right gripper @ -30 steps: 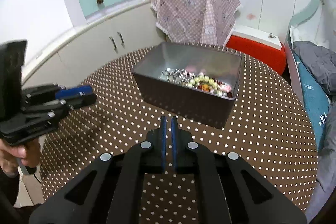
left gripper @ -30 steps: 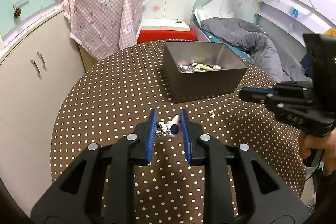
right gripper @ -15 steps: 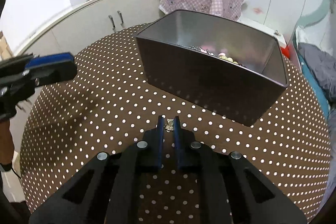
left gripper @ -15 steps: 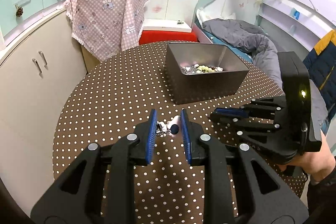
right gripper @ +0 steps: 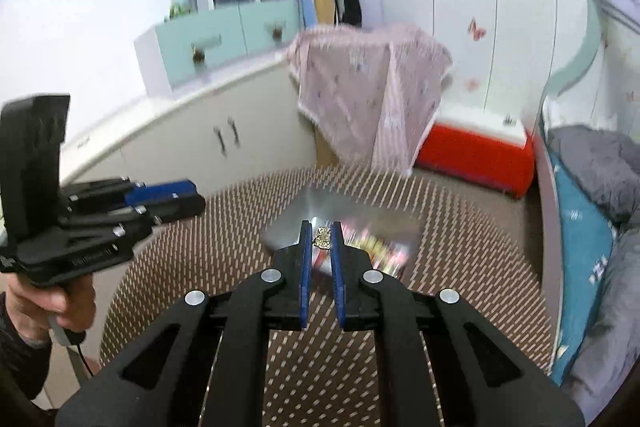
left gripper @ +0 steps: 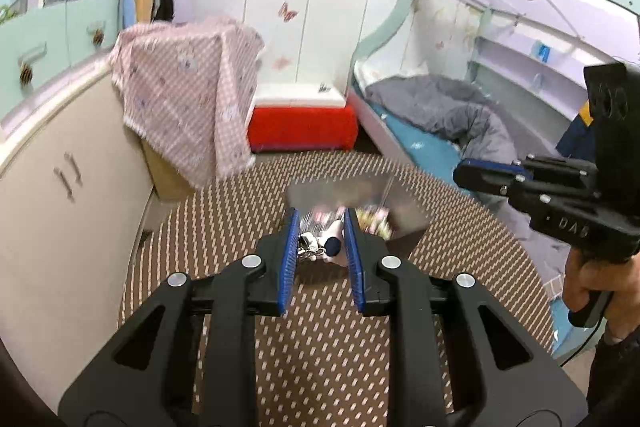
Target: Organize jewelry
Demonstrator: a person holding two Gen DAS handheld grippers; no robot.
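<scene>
My left gripper (left gripper: 320, 227) is shut on a white and dark-blue charm with a silver chain (left gripper: 326, 247), held above the table in front of the grey metal box (left gripper: 404, 211). My right gripper (right gripper: 321, 233) is shut on a small gold trinket (right gripper: 322, 239), raised over the same grey box (right gripper: 320, 205), which holds beads and other jewelry (right gripper: 372, 247). Each gripper shows in the other's view: the right gripper (left gripper: 480, 175) at the right, the left gripper (right gripper: 176, 197) at the left. Both views are motion-blurred.
The round table (left gripper: 320, 355) wears a brown cloth with white dots. Behind it stand a pink checked cloth over a chair (left gripper: 188, 99), a red and white box (left gripper: 300, 127), cream cabinets (left gripper: 52, 195) and a bed with grey bedding (left gripper: 452, 115).
Both grippers have risen from the table, the left with the charm, the right with the gold trinket it closed on; the box now sits lower and farther in both views.
</scene>
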